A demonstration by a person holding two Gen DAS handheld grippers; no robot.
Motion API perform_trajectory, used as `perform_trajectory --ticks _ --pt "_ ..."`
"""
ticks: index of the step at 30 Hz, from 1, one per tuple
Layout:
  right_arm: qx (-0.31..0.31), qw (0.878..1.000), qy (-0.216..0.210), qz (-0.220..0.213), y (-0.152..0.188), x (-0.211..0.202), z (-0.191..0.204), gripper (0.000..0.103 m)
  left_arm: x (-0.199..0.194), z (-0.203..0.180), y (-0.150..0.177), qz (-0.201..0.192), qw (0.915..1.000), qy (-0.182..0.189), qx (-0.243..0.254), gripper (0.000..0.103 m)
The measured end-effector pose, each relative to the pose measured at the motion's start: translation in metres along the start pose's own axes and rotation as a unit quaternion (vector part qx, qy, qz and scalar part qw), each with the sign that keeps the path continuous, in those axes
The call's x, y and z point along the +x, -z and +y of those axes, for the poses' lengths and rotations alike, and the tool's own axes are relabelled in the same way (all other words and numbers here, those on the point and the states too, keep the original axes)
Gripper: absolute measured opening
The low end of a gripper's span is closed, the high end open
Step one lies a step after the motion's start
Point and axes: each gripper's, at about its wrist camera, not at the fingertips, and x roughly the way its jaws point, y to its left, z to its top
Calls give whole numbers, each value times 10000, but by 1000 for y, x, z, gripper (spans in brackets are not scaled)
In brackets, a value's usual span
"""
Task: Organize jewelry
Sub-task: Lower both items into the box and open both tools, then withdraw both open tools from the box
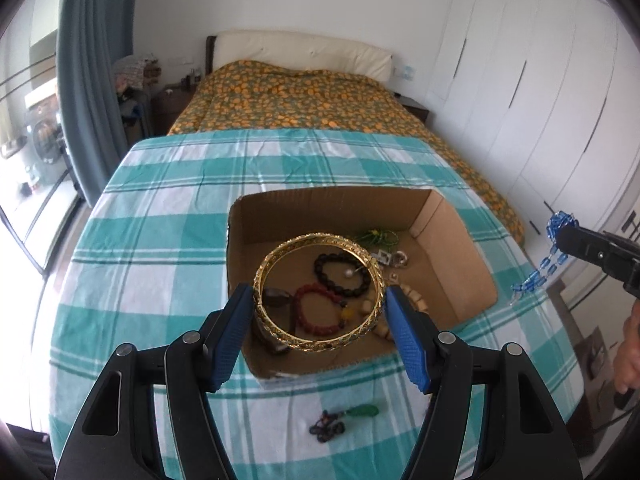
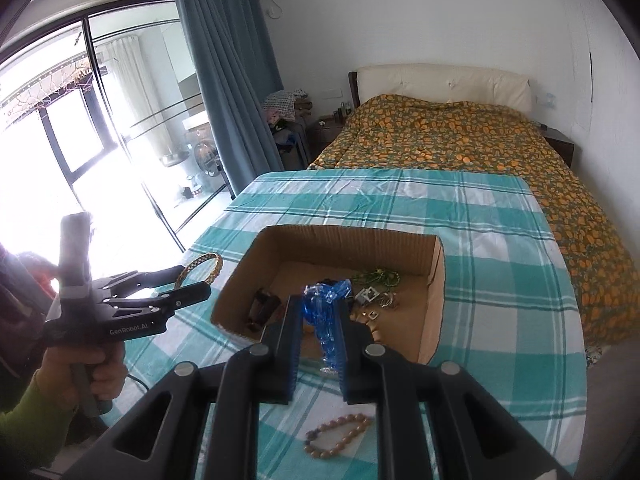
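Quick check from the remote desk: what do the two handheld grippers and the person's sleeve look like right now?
Both are black plastic frames with round silver pivot pins. The left gripper has blue textured pads. Seen from the right wrist view, its side reads "GenRobot.AI", a dark cable trails below the handle, and the sleeve is light green. The right gripper has the same black build, with blue-edged pads.

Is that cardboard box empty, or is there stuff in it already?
Not empty. The cardboard box already holds a dark bead bracelet, a red bead bracelet and green cord jewelry.

The left gripper (image 2: 200, 276) carries the white marking "GenRobot.AI" on the side of its black body. No other text is legible.
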Motion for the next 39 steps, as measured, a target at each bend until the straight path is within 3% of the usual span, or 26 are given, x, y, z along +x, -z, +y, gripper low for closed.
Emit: perform_trajectory --ticks 11,13,14,21,23,26,33,39 --pt "76 9954 434 846 4 101 -53 19 82 5 -19 425 9982 -418 -88 71" --pt "196 9954 513 789 8 101 -58 50 85 7 -16 476 9976 -498 -120 82" --pt "240 9958 574 666 10 95 -58 53 82 9 -13 436 9976 -518 -154 87" --pt "224 9974 659 200 39 40 -43 56 17 4 13 -34 9987 -492 -96 92" --pt "148 9970 742 150 62 24 -32 62 -11 0 29 -209 9985 -508 44 99" --pt "71 9960 860 249 107 9 -14 64 -50 0 59 -360 9970 -651 222 100" --pt "-107 9909 1241 500 218 -18 32 69 -112 14 125 -222 9937 -1056 306 100" --pt "-294 9864 1531 520 268 -28 56 74 -127 21 173 106 9939 -1098 70 100"
